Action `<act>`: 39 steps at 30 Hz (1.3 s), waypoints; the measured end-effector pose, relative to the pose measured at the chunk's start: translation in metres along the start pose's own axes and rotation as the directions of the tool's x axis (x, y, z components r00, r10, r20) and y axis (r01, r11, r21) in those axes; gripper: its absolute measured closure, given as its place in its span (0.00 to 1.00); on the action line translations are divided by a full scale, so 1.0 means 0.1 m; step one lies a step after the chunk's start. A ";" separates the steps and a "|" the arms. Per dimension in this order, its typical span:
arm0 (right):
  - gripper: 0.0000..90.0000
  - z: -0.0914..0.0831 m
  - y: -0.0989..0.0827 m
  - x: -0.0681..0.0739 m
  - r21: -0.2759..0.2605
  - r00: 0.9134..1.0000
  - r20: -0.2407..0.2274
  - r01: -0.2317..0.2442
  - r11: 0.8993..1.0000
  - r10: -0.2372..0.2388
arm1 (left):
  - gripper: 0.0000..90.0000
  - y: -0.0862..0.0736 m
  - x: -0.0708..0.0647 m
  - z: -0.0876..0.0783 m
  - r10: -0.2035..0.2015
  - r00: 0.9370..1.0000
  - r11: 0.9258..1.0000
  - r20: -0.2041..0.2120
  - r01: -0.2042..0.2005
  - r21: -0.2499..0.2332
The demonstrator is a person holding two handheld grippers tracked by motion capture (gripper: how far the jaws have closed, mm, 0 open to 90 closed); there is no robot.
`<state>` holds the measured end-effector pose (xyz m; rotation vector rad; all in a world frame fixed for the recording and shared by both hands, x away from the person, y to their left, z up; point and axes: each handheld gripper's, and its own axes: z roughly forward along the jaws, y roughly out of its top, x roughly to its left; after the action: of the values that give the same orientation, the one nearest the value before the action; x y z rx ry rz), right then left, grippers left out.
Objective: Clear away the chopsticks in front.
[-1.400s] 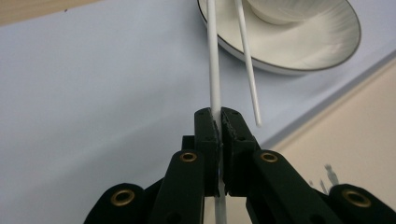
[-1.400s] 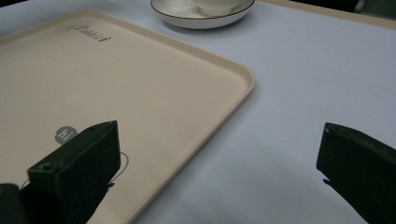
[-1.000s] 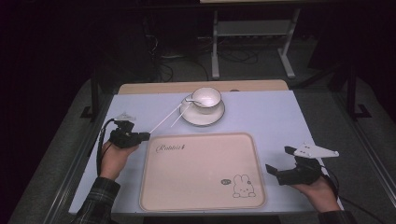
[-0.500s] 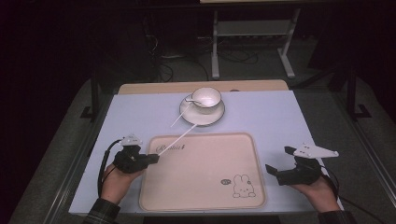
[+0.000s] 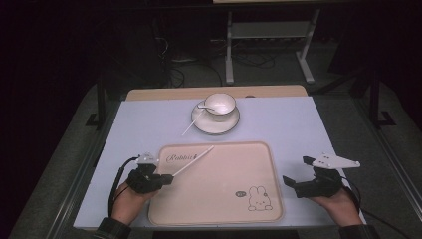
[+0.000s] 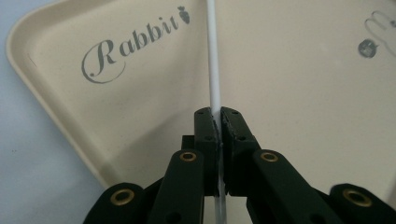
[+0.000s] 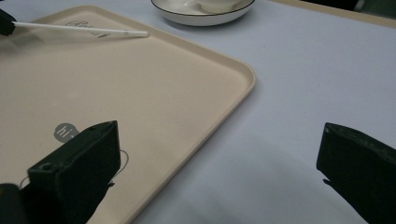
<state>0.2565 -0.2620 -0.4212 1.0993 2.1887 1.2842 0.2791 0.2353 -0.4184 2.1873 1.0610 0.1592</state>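
Dark room, pale table point(image 5: 298, 124). Left claw point(image 5: 166, 178) is clamped on a white stick point(image 5: 194, 160), holding it over the tray point(image 5: 219, 219). Right claw point(image 5: 298, 172) waits, jaws apart. Stick is almost down; another stick point(image 5: 191, 123) waits by the cup point(image 5: 220, 103).

— What has moved since a second ago?
— The left gripper point(image 5: 166, 178) has come back toward the person, from beside the far left corner of the tray point(image 5: 259, 169) down to its left edge.
— And the white stick point(image 5: 193, 162) it grips?
— It went along: its far tip was near the saucer point(image 5: 215, 124), now it lies over the tray's "Rabbit" lettering.
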 end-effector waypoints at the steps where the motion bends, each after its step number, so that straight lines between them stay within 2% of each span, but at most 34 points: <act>1: 0.00 0.00 0.00 0.00 0.000 1.000 0.000 -0.001 1.000 0.001 | 0.95 0.00 0.00 0.02 0.005 1.000 1.000 -0.002 -0.005 0.010; 4: 0.00 0.00 0.00 0.00 0.002 1.000 0.000 -0.002 1.000 0.002 | 0.94 -0.01 -0.01 0.06 0.024 1.000 0.999 -0.019 -0.023 0.038; 7: 0.00 0.00 0.00 0.00 0.003 1.000 -0.001 0.001 1.000 -0.001 | 0.94 -0.01 -0.02 0.15 0.053 0.998 0.995 -0.039 -0.049 0.092; 16: 0.00 0.00 0.00 0.00 0.003 1.000 -0.006 0.004 1.000 -0.004 | 0.91 -0.01 -0.01 0.15 0.033 0.999 0.996 -0.040 -0.029 0.083; 18: 0.00 0.00 0.00 0.01 0.003 1.000 -0.007 0.005 1.000 -0.005 | 0.83 0.00 -0.01 0.14 0.013 0.999 0.997 -0.038 -0.010 0.072; 20: 0.00 0.00 0.00 0.01 0.003 1.000 -0.007 0.005 1.000 -0.005 | 0.70 0.01 0.00 0.12 -0.003 0.999 0.999 -0.033 0.005 0.054; 21: 0.00 0.00 0.00 0.00 0.001 1.000 -0.007 0.003 1.000 -0.003 | 0.64 0.06 0.05 0.10 -0.035 0.999 0.999 -0.003 0.036 0.036; 22: 0.00 0.00 0.00 0.00 0.000 1.000 -0.006 0.002 1.000 -0.002 | 0.59 0.09 0.06 0.10 -0.041 0.999 0.999 -0.009 0.041 0.017; 23: 0.00 0.00 0.00 0.00 0.001 1.000 -0.006 0.001 1.000 -0.001 | 0.54 0.12 0.08 0.09 -0.039 0.999 0.999 -0.010 0.039 0.007; 26: 0.00 0.00 0.00 0.01 0.005 1.000 -0.007 0.005 1.000 -0.005 | 0.35 0.24 0.14 0.12 -0.024 1.000 0.999 -0.008 0.024 0.022; 29: 0.00 0.00 0.00 0.01 0.003 1.000 -0.007 0.004 1.000 -0.004 | 0.25 0.33 0.18 0.14 -0.016 1.000 1.000 0.003 0.016 0.024; 32: 0.00 0.01 0.00 0.00 0.004 1.000 -0.006 0.003 1.000 -0.003 | 0.21 0.48 0.23 0.17 0.006 1.000 1.000 0.000 -0.006 0.010; 33: 0.00 0.01 0.00 0.00 0.005 1.000 -0.007 0.001 1.000 -0.001 | 0.19 0.61 0.28 0.19 0.021 1.000 1.000 -0.008 -0.021 -0.004; 35: 0.00 0.01 0.00 0.00 0.005 1.000 -0.006 0.002 1.000 -0.002 | 0.19 0.75 0.32 0.21 0.032 0.999 0.999 -0.015 -0.032 -0.021; 36: 0.00 0.01 0.00 0.00 0.004 1.000 -0.006 0.003 1.000 -0.003 | 0.19 0.75 0.32 0.21 0.032 0.999 0.999 -0.015 -0.032 -0.021; 37: 0.00 0.00 0.00 0.00 0.004 1.000 -0.005 0.002 1.000 -0.002 | 0.19 0.88 0.35 0.25 0.050 0.999 0.998 -0.022 -0.051 -0.033; 38: 0.00 0.00 0.00 0.00 0.004 1.000 -0.005 0.002 1.000 -0.002 | 0.19 0.88 0.35 0.25 0.050 0.999 0.998 -0.022 -0.051 -0.033; 39: 0.00 0.00 0.00 0.00 0.002 1.000 -0.004 0.000 1.000 0.000 | 0.19 0.99 0.39 0.30 0.066 0.998 0.997 -0.023 -0.067 -0.038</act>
<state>0.2566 -0.2622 -0.4217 1.0988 2.1934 1.2856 0.3805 0.2049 -0.3854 2.1917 0.9900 0.2321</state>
